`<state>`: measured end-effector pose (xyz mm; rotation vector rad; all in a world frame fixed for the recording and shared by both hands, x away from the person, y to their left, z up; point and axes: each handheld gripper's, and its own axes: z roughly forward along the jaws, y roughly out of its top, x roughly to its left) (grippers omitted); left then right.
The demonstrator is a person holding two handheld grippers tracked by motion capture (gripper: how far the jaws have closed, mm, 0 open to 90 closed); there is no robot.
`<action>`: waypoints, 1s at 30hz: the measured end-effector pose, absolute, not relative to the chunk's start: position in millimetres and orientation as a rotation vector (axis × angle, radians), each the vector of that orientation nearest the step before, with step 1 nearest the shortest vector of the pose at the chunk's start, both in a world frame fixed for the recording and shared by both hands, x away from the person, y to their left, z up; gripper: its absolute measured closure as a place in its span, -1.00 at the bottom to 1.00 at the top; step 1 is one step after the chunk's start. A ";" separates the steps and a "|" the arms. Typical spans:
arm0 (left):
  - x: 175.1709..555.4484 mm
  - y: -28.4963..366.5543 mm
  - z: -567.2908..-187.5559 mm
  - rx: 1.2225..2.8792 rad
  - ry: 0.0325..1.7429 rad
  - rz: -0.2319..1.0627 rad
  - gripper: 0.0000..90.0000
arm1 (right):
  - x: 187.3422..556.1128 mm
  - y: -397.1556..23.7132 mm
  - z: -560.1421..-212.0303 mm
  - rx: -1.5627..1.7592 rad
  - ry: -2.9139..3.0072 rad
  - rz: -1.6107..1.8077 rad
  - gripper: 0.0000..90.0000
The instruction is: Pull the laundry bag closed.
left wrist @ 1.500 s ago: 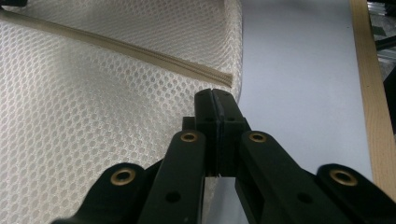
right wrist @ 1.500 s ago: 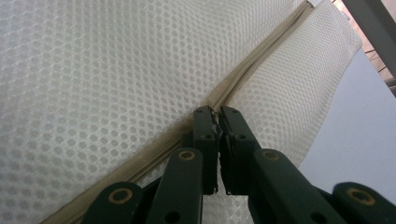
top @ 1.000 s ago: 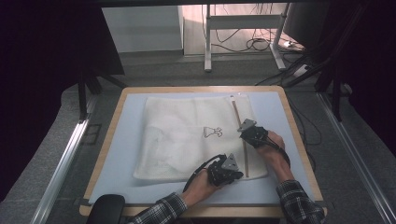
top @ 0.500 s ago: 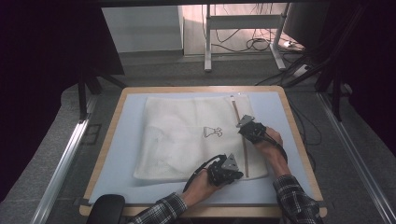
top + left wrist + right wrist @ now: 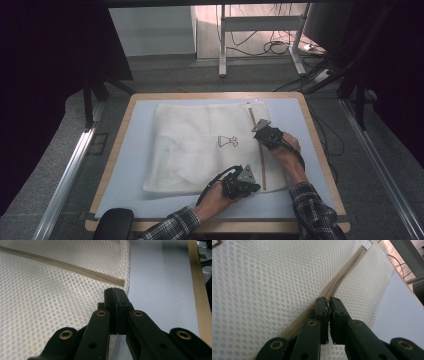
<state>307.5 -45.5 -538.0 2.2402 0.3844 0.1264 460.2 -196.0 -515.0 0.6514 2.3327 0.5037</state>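
With my left tongs (image 5: pixel 248 184) clamped on the mesh bag's (image 5: pixel 200 145) near corner by the tabletop's front edge, my right tongs (image 5: pixel 263 131) pinch its zipper (image 5: pixel 261 155) farther back, so I should pull straight along the track.

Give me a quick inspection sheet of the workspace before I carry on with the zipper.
Surface: pale blue mat on a wood-edged table.
Job's things: white mesh bag lying flat; zipper along its right side.
Clutter: nothing seen.
Grippers: left gripper closed on the bag's edge by the zipper's end; right gripper pinched at the zipper, farther up.
Cables: black cable trailing from the left gripper.
Surroundings: floor cables, metal desk legs.
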 end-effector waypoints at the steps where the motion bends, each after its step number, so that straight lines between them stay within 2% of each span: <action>1: 307.5 -45.5 -538.0 2.241 0.384 0.126 1.00 | 461.5 -195.8 -514.9 0.652 2.332 0.502 0.89; 30: 307.5 -45.5 -538.0 2.240 0.384 0.127 1.00 | 494.3 -194.6 -515.7 0.766 2.310 0.571 0.88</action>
